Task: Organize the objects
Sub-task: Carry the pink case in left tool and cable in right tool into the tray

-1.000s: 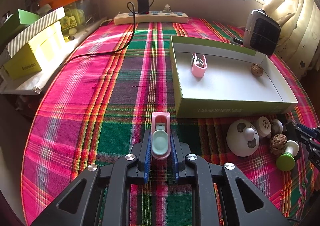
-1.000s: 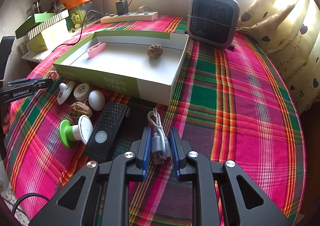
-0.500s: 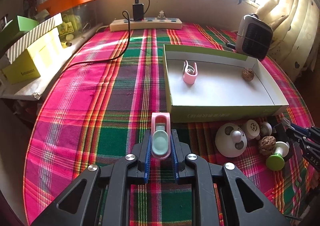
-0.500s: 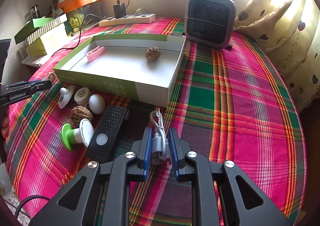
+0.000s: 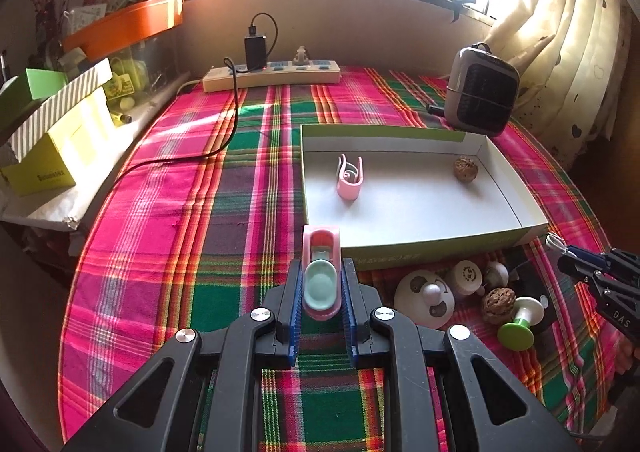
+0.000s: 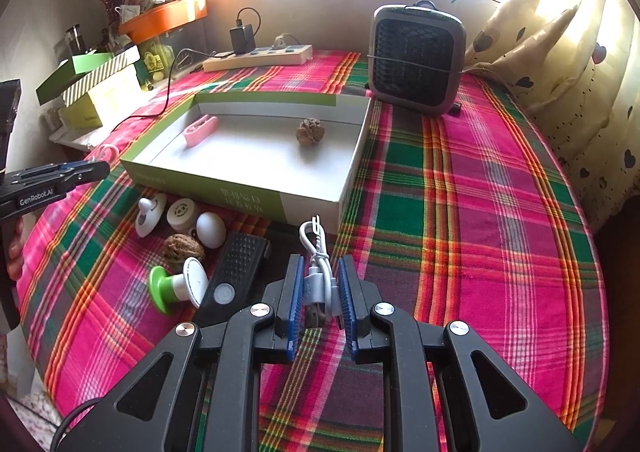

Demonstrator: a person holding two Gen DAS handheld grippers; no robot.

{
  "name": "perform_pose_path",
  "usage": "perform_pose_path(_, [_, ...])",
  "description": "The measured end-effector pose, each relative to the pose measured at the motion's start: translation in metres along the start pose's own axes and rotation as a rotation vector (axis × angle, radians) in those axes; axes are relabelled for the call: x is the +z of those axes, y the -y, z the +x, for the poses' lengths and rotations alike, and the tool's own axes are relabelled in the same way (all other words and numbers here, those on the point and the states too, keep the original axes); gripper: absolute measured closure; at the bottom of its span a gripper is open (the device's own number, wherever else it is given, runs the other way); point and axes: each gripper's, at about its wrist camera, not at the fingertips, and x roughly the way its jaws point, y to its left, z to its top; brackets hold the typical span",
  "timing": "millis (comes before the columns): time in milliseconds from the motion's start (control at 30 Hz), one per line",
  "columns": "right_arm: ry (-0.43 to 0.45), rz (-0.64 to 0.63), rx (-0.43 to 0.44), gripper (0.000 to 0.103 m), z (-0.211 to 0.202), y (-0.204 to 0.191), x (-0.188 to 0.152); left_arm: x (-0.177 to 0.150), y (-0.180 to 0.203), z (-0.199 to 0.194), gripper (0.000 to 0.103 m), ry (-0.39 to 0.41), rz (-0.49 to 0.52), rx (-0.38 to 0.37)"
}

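At twelve o'clock sits the box [image 5: 400, 252]; our left gripper [image 5: 322, 288] clamps a pink clip [image 5: 321, 272], our right gripper [image 6: 319, 288] a white cable [image 6: 318, 272].

Likely a home: plaid tablecloth [image 6: 480, 179], heart-print curtains [image 6: 560, 63], small heater [image 6: 416, 59].

Plaid tablecloth [image 5: 168, 211] in pink, green and orange covers the table. Far edge: cream power strip [image 5: 272, 76] with 1 black charger [image 5: 255, 51] plugged in, its black cable [image 5: 224, 131] trailing near-left across the cloth; grey fan heater [image 6: 416, 59] upright at far right, just beside cream curtain [image 6: 560, 63]. Left side: yellow box [image 5: 56, 155], striped box [image 5: 60, 103] on it, orange tray [image 5: 124, 25] above.
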Motion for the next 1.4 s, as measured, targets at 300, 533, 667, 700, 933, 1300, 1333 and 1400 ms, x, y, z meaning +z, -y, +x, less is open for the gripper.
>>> perform_pose_path(300, [0.044,-0.013,0.006,0.084,-0.004,-0.007,0.024,0.017,0.015,0.008,0.087,0.008,0.031,-0.033])
perform_pose_path(533, [0.058,-0.039,0.017,0.084,0.005,-0.014,0.046,0.027,0.024,0.017,0.087,0.008,0.04,-0.051])
perform_pose_path(667, [0.054,-0.047,0.036,0.084,0.016,-0.018,0.06,0.033,0.028,0.026,0.087,0.003,0.047,-0.052])
perform_pose_path(700, [0.052,-0.046,0.041,0.084,0.02,-0.019,0.064,0.034,0.028,0.028,0.087,0.001,0.047,-0.055])
perform_pose_path(933, [0.033,-0.049,0.055,0.084,0.042,-0.024,0.087,0.044,0.029,0.047,0.087,-0.023,0.034,-0.073])
perform_pose_path(1300, [-0.023,-0.062,0.075,0.084,0.082,-0.036,0.111,0.047,0.033,0.065,0.087,-0.053,0.041,-0.084])
perform_pose_path(1333, [-0.027,-0.06,0.075,0.084,0.085,-0.036,0.112,0.048,0.033,0.066,0.087,-0.056,0.042,-0.084])
perform_pose_path(1400, [-0.035,-0.059,0.071,0.084,0.091,-0.037,0.115,0.048,0.033,0.07,0.087,-0.063,0.042,-0.083])
